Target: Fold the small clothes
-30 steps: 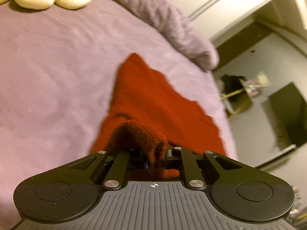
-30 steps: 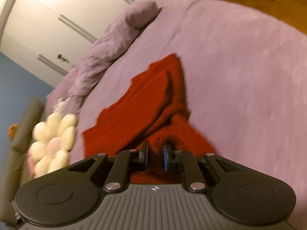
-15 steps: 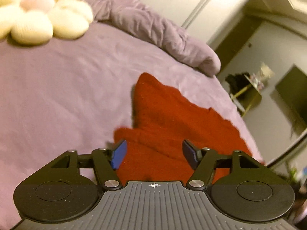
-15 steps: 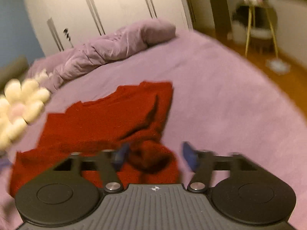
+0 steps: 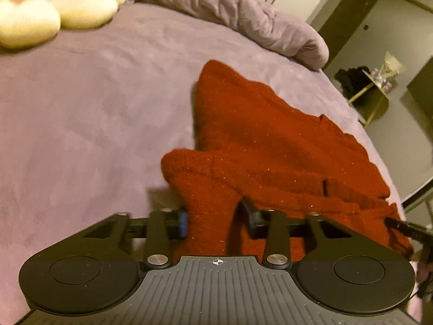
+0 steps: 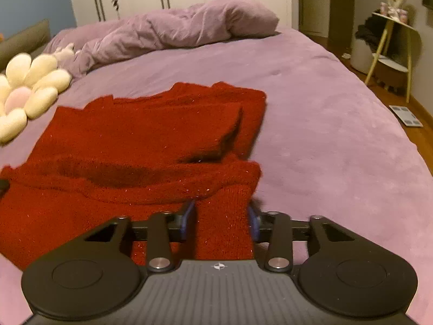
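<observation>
Red knit garment (image 6: 140,135) lies part-folded on purple bed (image 6: 324,113), near edge doubled over. Left claw (image 5: 216,220) and right claw (image 6: 220,220) each half-spread, fabric fold between fingers. Bare bedspread both sides; flower pillow (image 6: 29,86) beyond left edge.

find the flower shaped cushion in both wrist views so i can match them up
Left wrist view: the flower cushion is at the top left corner, cut off by the frame edge, on the purple bed cover.
Right wrist view: it lies at the far left edge, mid-height, beyond the red knit garment.
Shared landmark: the crumpled purple duvet, running along the far side of the bed in both views.
</observation>
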The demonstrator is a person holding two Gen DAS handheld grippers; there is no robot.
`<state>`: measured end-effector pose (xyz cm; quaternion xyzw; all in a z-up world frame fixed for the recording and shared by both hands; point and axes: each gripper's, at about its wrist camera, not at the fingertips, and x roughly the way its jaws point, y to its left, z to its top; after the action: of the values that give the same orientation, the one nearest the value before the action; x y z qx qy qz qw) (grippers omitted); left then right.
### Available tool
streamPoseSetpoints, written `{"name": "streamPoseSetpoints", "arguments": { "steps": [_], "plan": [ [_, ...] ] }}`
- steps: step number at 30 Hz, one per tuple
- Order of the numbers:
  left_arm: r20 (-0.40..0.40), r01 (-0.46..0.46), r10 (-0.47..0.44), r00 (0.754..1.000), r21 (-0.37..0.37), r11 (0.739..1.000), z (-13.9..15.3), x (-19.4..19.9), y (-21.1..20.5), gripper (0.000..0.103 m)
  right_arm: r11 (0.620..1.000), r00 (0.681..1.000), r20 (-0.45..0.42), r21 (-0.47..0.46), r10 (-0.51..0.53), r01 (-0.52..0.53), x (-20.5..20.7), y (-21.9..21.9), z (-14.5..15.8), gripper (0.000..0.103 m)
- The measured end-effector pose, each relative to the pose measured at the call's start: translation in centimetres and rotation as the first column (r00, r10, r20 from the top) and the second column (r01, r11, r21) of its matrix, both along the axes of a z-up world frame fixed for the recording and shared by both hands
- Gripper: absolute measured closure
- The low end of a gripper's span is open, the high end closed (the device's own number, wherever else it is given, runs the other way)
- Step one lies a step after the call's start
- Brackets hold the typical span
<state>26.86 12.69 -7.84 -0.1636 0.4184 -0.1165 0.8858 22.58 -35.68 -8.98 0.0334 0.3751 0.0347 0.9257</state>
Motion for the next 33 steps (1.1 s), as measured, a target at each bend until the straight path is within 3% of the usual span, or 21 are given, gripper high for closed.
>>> {"name": "streamPoseSetpoints", "arguments": {
  "steps": [1,2,6,10,15,18,21,27,30,33],
  "plan": [
    [0.008,0.009,-0.009,1.0,0.017,1.0,0.3,-0.1,-0.2,0.081,1.0,1.0,0.0,-0.003,0.007,-0.007,0.1,0.2,-0.2,0.083],
    [0.012,0.014,-0.014,1.0,0.032,0.999,0.5,-0.3,-0.5,0.084,1.0,1.0,0.003,0.001,0.008,-0.008,0.0,0.2,-0.3,0.086],
    [0.06,0.042,-0.048,0.997,0.093,0.995,2.3,-1.3,-1.5,0.088,1.0,0.998,0.059,-0.031,0.003,-0.001,-1.1,0.8,0.8,0.095],
    [0.147,0.083,-0.096,0.984,0.09,0.992,5.6,-3.1,-1.9,0.089,0.998,0.987,0.16,-0.062,0.03,-0.02,-3.0,1.8,3.4,0.096],
    [0.339,0.082,-0.103,0.935,0.075,0.994,11.7,-4.1,-2.5,0.089,0.999,0.947,0.32,-0.039,0.027,-0.015,-4.3,2.2,8.2,0.096],
    [0.411,0.053,-0.083,0.908,0.084,0.995,13.5,-2.5,-3.2,0.089,0.999,0.926,0.377,-0.026,-0.015,0.027,-3.0,2.1,9.9,0.096],
    [0.369,0.013,-0.048,0.928,0.096,0.995,12.0,1.1,-4.1,0.089,0.998,0.937,0.344,-0.013,-0.06,0.069,0.0,1.7,9.2,0.096],
    [0.148,0.009,-0.033,0.988,0.166,0.986,4.3,6.7,-5.4,0.084,0.994,0.981,0.162,-0.002,-0.112,0.113,5.0,0.6,3.8,0.094],
    [0.108,0.021,-0.043,0.993,0.197,0.98,2.3,6.4,-5.2,0.06,0.995,0.988,0.116,-0.024,-0.098,0.101,5.3,0.6,2.3,0.084],
    [0.101,0.048,-0.07,0.992,0.21,0.976,1.3,6.5,-5.4,0.055,0.995,0.992,0.095,-0.033,-0.086,0.09,5.9,0.4,1.8,0.081]
  ]
}}
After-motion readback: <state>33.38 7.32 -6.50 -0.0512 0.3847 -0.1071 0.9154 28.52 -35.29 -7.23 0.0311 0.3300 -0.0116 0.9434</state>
